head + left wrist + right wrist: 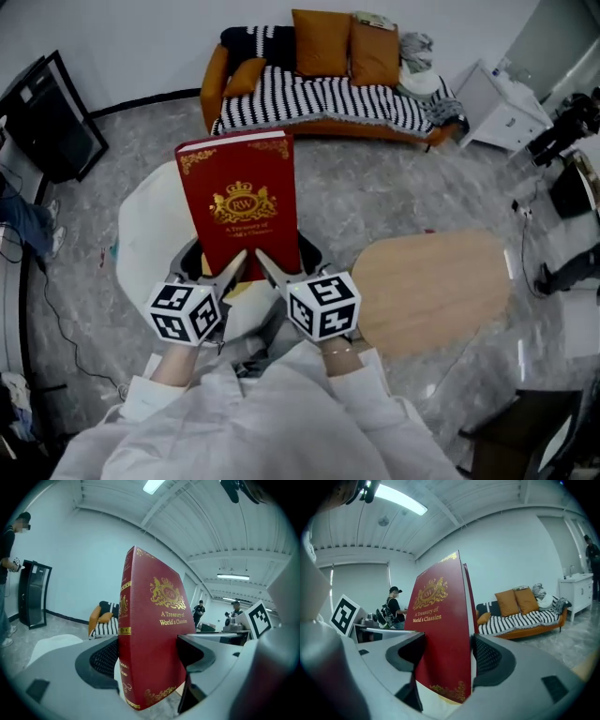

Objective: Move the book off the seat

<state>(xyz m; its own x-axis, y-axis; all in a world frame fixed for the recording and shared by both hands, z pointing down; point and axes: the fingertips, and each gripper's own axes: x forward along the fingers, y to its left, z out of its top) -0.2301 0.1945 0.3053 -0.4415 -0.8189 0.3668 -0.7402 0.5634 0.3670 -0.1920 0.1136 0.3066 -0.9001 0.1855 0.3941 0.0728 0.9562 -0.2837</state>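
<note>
While both tools work together low at 6 o'clock, the left gripper (149, 662) has its jaws pressed on the spine end of the book (244, 202), one pad on each cover. Right beside it, the right gripper (443, 660) is clamped on the same book at the page-edge side, again one pad per cover. So that's two grips on the lower part of one red hardback (gold crest, "A Treasury of World's Classics" on the front). It stands upright, front cover facing the person. Its bottom corner shows free in the left gripper view, with nothing touching it there.

Moving outward, the white seat (142, 234) sits at 10 o'clock from the grippers. From the head view the book overlaps the seat's right edge, above it. At 3 o'clock lies the rounded wooden tabletop (436, 289), just beside the grippers and apart from the book.

Further out, at 12 o'clock, the striped sofa (328, 98) stands against the wall with orange cushions (322, 42) on it. A black cabinet (47, 117) is far out at 10 o'clock, and a white cabinet (502, 108) at 2 o'clock.
</note>
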